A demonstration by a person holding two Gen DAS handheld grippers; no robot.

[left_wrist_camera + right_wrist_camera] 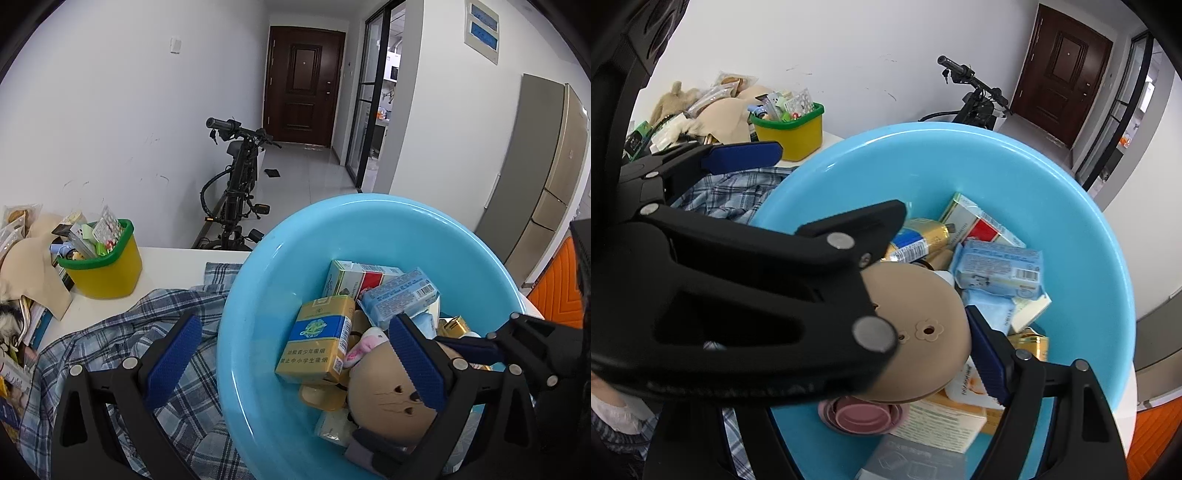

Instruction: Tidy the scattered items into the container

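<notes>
I see the wide light-blue plastic basin (258, 295) on the white table, packed with cartons. My right gripper (916, 325) pinches the round tan plastic toy (919, 295) inside it; my left gripper (295, 350) straddles the rim, jaws apart. A plaid shirt (129, 332) and yellow bin (107, 266) sit beside.
</notes>
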